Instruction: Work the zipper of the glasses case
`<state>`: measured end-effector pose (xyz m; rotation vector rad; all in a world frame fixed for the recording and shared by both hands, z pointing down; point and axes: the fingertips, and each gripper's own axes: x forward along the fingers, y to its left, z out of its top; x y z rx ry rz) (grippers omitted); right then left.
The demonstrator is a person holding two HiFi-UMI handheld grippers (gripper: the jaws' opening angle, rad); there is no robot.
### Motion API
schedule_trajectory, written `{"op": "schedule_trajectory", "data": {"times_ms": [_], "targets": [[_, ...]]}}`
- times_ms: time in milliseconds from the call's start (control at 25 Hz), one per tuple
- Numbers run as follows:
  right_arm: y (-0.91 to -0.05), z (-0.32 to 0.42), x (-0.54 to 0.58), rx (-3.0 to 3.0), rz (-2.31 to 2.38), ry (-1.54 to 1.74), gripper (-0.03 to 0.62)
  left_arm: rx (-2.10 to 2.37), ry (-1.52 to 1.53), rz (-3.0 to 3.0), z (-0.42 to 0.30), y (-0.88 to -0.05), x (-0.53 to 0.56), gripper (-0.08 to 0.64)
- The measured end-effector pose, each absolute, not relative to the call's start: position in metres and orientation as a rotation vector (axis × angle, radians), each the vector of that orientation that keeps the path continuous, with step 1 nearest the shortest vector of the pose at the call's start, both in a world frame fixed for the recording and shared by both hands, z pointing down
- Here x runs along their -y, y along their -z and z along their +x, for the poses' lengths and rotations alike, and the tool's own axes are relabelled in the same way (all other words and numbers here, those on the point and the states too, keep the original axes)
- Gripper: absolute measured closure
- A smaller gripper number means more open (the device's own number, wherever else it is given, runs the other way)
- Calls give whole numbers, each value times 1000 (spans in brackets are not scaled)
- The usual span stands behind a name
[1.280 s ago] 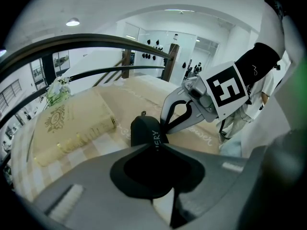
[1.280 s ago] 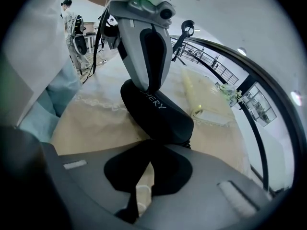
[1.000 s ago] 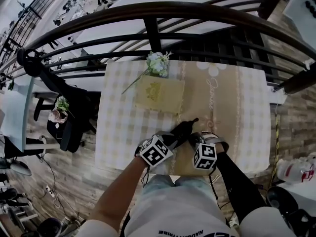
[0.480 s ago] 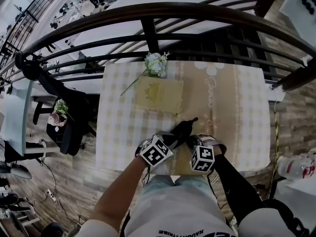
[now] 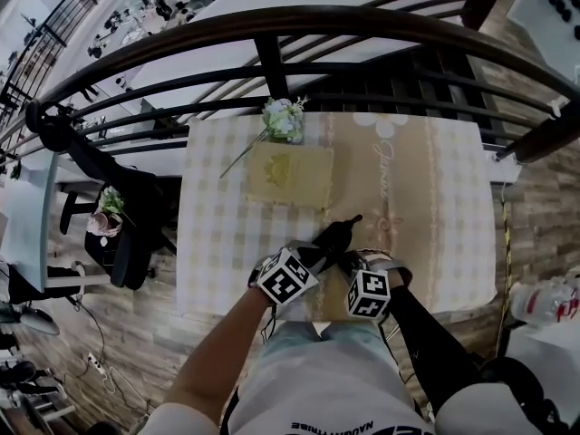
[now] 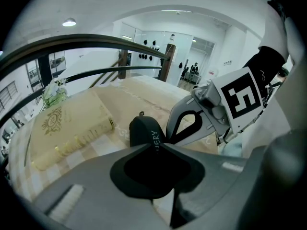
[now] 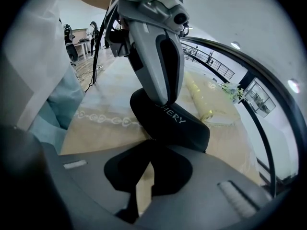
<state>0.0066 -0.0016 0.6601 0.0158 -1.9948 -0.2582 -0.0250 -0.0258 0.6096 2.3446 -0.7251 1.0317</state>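
One black white-lettered glasses case (image 5: 333,236), left gripper (image 6: 156,145) fingers clamping it, right gripper (image 7: 149,143) fingers pressed together

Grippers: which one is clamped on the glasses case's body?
The left gripper: its jaws pinch the end of the black case. The right gripper has its jaws together at the case's edge, not around it.

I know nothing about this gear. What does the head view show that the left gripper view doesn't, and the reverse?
Only the head view: the whole table from above, the wooden floor around it, the person's lap, and the left gripper seen from outside. Only the left gripper view: white lettering on the glasses case, that gripper's jaws closed on the case, and a ceiling lamp. Both: the black case, the right gripper, the cream book, the flowers and the railing.
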Motion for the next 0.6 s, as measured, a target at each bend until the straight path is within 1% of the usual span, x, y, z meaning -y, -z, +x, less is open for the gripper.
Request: {"op": "schedule_trajectory", "data": {"times_ms": [600], "targets": [[-658,-2,-11,2001,41,215,563,705,-1023,2367,-25,-608,25,508]]}}
